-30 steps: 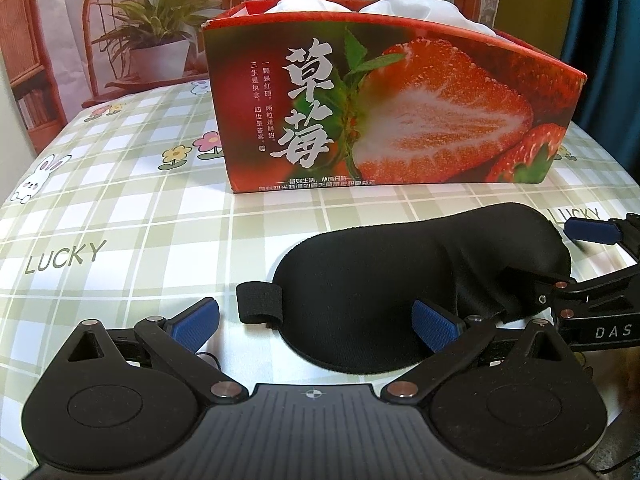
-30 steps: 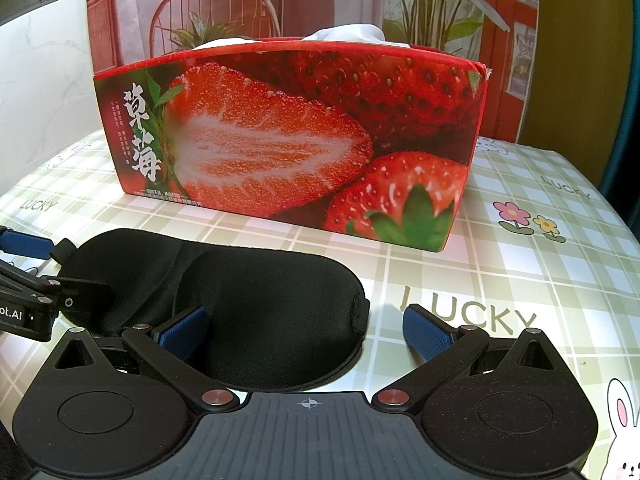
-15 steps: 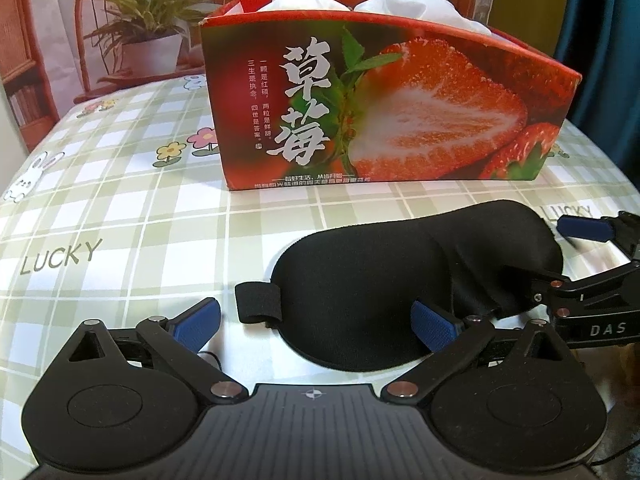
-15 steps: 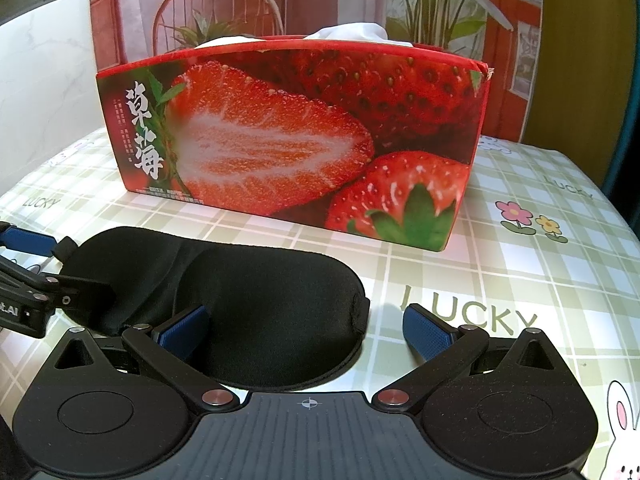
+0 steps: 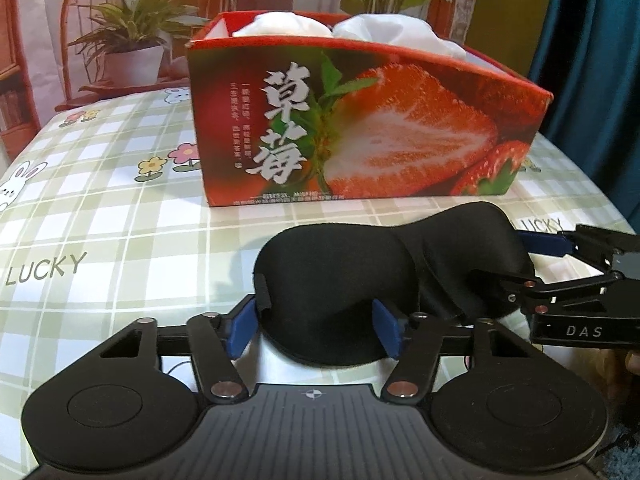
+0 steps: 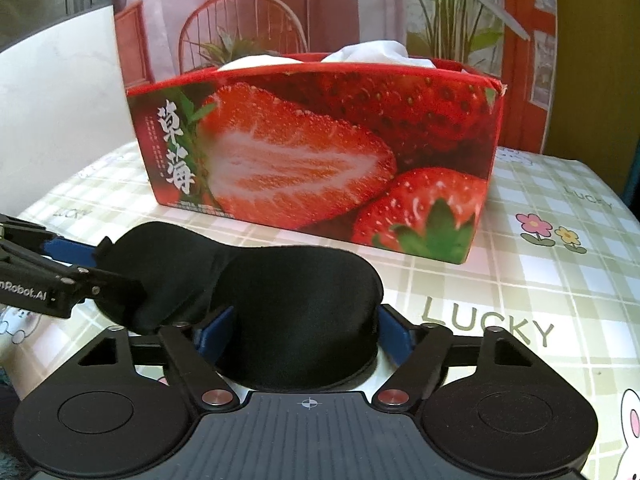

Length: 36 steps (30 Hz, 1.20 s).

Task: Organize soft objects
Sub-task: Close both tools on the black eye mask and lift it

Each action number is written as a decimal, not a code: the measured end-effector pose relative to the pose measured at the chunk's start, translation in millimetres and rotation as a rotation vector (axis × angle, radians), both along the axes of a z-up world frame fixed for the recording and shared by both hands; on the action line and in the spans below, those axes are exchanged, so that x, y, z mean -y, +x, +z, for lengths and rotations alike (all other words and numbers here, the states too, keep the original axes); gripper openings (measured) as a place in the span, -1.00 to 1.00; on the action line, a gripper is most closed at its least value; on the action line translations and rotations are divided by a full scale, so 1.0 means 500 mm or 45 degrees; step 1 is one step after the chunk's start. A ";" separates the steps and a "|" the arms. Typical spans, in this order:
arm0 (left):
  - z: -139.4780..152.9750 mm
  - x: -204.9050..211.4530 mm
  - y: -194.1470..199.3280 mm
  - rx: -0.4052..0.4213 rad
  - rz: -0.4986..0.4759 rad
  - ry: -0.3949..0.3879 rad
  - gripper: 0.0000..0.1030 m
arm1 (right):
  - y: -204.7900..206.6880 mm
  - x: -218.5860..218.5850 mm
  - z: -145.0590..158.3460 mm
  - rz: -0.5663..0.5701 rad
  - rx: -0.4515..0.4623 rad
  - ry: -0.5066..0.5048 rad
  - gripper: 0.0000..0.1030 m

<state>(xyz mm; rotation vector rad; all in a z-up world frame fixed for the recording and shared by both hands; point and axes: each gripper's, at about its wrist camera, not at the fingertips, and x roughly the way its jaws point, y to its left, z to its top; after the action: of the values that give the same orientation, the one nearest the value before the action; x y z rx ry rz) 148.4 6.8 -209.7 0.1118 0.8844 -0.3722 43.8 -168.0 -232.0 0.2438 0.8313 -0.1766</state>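
A black padded sleep mask (image 5: 384,276) is held between both grippers, lifted a little off the checked tablecloth. My left gripper (image 5: 316,326) is shut on the mask's left cup. My right gripper (image 6: 300,332) is shut on the right cup (image 6: 296,312). Each gripper shows at the edge of the other's view, the right one (image 5: 532,264) and the left one (image 6: 80,264). Behind the mask stands an open red strawberry box (image 5: 360,132) with white soft items (image 5: 384,34) inside; it also shows in the right wrist view (image 6: 320,160).
The table has a green checked cloth (image 5: 100,216) with flowers, rabbits and "LUCKY" print. A backdrop with a chair and potted plant (image 5: 128,40) hangs behind the table. A dark teal curtain (image 5: 592,60) is at the right.
Both grippers have closed onto the mask, which now bulges and sits lifted off the cloth. Its strap tab at the left is no longer in sight. The box looks nearer.
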 end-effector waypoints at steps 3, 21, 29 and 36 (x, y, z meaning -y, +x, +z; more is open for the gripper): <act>0.006 -0.008 0.002 0.018 0.024 -0.014 -0.01 | -0.008 0.004 0.013 -0.028 0.038 -0.007 0.16; 0.056 -0.007 -0.017 0.133 0.009 -0.147 -0.36 | -0.043 0.029 0.085 -0.060 0.282 0.184 -0.60; 0.060 -0.015 -0.026 0.182 -0.009 -0.140 -0.72 | -0.045 0.022 0.093 -0.042 0.304 0.181 -0.80; 0.093 -0.019 -0.036 0.243 -0.011 -0.179 -0.74 | -0.051 0.024 0.127 -0.035 0.367 0.143 -0.83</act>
<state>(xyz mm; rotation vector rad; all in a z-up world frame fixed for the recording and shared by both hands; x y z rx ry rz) 130.5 16.3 -163.3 0.0205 0.6677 -0.4233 18.2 -180.0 -168.7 0.3769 0.5526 -0.1173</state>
